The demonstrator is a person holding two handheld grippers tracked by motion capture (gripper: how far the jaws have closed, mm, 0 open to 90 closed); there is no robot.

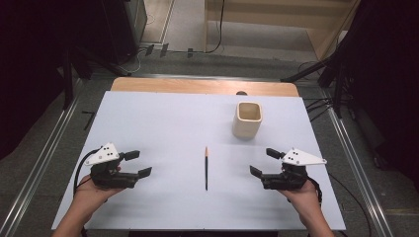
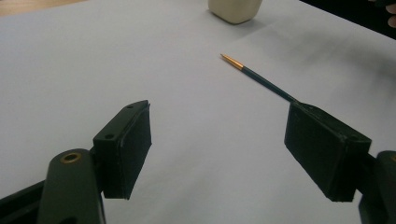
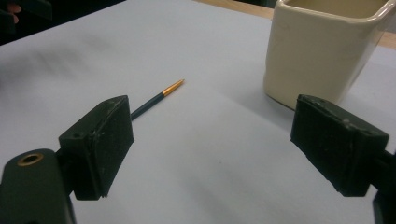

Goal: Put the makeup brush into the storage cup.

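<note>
A thin dark pencil (image 1: 206, 168) with an orange tip lies on the white table (image 1: 163, 128), pointing away from me, midway between both grippers. A cream square cup (image 1: 247, 119) stands upright beyond it, to the right. My left gripper (image 1: 138, 164) rests near the front left, open and holding nothing; its own view shows the pencil (image 2: 256, 77) ahead on the right and the cup (image 2: 234, 9) at the top. My right gripper (image 1: 264, 163) rests near the front right, open with nothing between its jaws; its own view shows the pencil (image 3: 158, 99) on the left and the cup (image 3: 322, 51) close ahead.
A wooden strip (image 1: 202, 86) runs along the table's far edge. Metal rails (image 1: 52, 143) flank the table on both sides. Dark stands and cables sit on the floor beyond, with a pale wooden shelf (image 1: 286, 19) at the back.
</note>
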